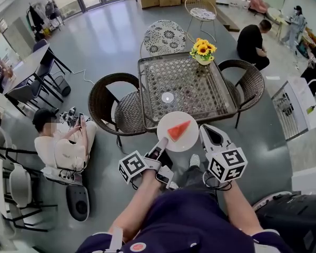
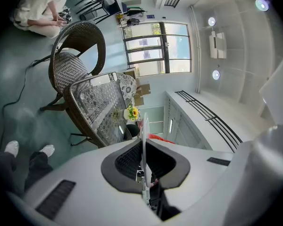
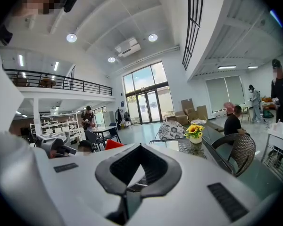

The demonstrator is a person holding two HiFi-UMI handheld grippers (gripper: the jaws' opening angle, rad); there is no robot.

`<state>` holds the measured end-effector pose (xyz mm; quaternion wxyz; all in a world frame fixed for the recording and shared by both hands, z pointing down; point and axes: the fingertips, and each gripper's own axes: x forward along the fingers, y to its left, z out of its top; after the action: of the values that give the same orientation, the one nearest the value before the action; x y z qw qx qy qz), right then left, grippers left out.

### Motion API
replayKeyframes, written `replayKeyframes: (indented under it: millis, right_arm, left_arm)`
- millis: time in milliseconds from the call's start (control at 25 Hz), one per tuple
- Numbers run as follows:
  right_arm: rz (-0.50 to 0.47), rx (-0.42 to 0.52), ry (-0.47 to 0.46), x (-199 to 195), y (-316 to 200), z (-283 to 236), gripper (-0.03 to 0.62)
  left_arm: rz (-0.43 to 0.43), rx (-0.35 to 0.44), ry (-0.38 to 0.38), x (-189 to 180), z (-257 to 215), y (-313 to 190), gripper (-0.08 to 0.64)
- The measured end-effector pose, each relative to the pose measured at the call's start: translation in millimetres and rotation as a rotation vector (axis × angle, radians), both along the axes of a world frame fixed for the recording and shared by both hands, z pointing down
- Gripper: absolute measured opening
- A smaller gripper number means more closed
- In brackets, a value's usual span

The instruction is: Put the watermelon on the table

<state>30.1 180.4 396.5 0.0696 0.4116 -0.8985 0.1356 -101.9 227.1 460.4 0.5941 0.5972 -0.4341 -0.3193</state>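
A red watermelon wedge (image 1: 178, 130) lies on a round white plate (image 1: 171, 139). My left gripper (image 1: 163, 141) is shut on the plate's near-left rim and holds it level, just over the near edge of the glass-topped wicker table (image 1: 187, 86). In the left gripper view the plate (image 2: 144, 126) shows edge-on between the jaws of the left gripper (image 2: 142, 144), with the watermelon (image 2: 157, 137) just past them. My right gripper (image 1: 205, 129) hangs beside the plate's right rim, shut and holding nothing. In the right gripper view the right gripper (image 3: 137, 148) is pressed together and the wedge's tip (image 3: 112, 144) peeks up at its left.
A vase of sunflowers (image 1: 203, 51) stands at the table's far right corner. Wicker chairs flank the table on the left (image 1: 113, 103) and right (image 1: 247, 80), and a patterned chair (image 1: 165, 36) stands behind. A person (image 1: 60, 141) sits on the floor at left. A white cart (image 1: 295, 107) is at right.
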Motion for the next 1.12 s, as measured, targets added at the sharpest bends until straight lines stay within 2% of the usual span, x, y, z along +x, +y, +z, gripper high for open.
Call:
replayKeyframes:
  millis: [440,680,1120]
  right_arm:
    - [-0.003,0.008,-0.011,5,-61,1,0.003]
    - [-0.023,0.000,-0.007,14,-128,9,0.003]
    - [-0.069,-0.012,-0.004,23,-214,23,0.003]
  left_arm:
    - [-0.010,0.001,-0.008,4,4,-54,0.018]
    - [-0.023,-0.001,-0.022,9,9,-116,0.018]
    - [-0.066,-0.022,-0.038,12,20,-181,0.018]
